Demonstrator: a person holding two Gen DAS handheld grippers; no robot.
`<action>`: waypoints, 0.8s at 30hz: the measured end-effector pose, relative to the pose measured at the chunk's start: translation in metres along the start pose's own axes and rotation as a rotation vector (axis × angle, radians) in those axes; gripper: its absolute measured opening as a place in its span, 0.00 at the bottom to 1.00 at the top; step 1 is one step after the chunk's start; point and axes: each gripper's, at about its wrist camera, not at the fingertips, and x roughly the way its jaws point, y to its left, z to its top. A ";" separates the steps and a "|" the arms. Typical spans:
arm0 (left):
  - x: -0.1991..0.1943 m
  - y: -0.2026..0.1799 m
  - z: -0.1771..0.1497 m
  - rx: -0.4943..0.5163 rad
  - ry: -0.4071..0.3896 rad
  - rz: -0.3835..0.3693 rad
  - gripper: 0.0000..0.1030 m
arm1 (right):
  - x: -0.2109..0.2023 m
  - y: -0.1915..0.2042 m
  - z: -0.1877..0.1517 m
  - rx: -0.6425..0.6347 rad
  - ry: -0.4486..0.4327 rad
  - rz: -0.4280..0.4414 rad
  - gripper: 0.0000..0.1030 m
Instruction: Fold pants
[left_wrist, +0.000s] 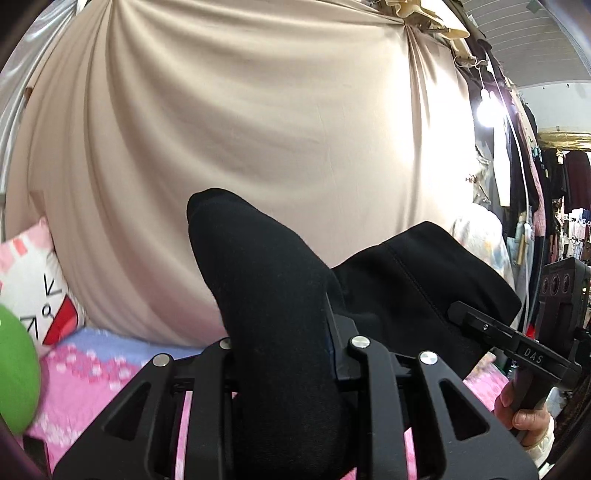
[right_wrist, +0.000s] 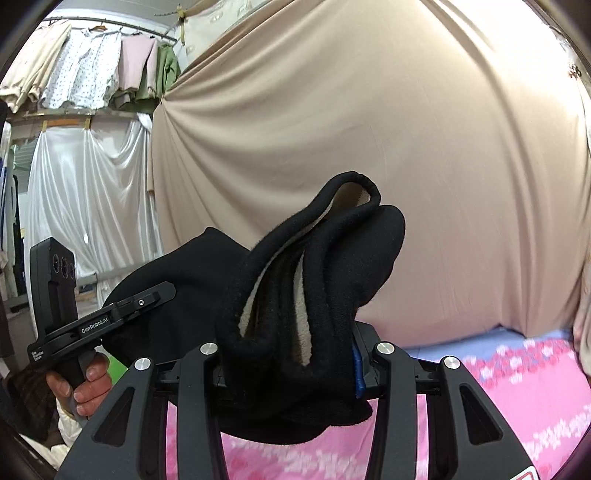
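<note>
With both ends pinched, black pants (left_wrist: 280, 295) hang aloft above the pink bed (left_wrist: 92, 369): left gripper (left_wrist: 284, 354) clamped on one bunch, right gripper (right_wrist: 291, 354) on fleece-lined folds. Mid-lift, likely shaking out. Next: spread apart, lay flat on bed.

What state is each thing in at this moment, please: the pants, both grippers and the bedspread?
Pants: bunched, held up off the bed by both grippers.
Left gripper: jaws shut on pants.
Right gripper: jaws shut on pants.
Pink bedspread: spread flat below.
Beige curtain: hanging, draped.
</note>
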 end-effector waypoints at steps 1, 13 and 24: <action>0.006 0.002 0.001 0.000 -0.008 0.004 0.23 | 0.007 -0.003 0.003 -0.001 -0.006 -0.002 0.40; 0.142 0.055 -0.021 -0.043 0.069 0.048 0.23 | 0.120 -0.084 -0.021 0.093 0.026 -0.038 0.40; 0.284 0.104 -0.118 -0.082 0.249 0.115 0.23 | 0.234 -0.179 -0.114 0.219 0.178 -0.115 0.40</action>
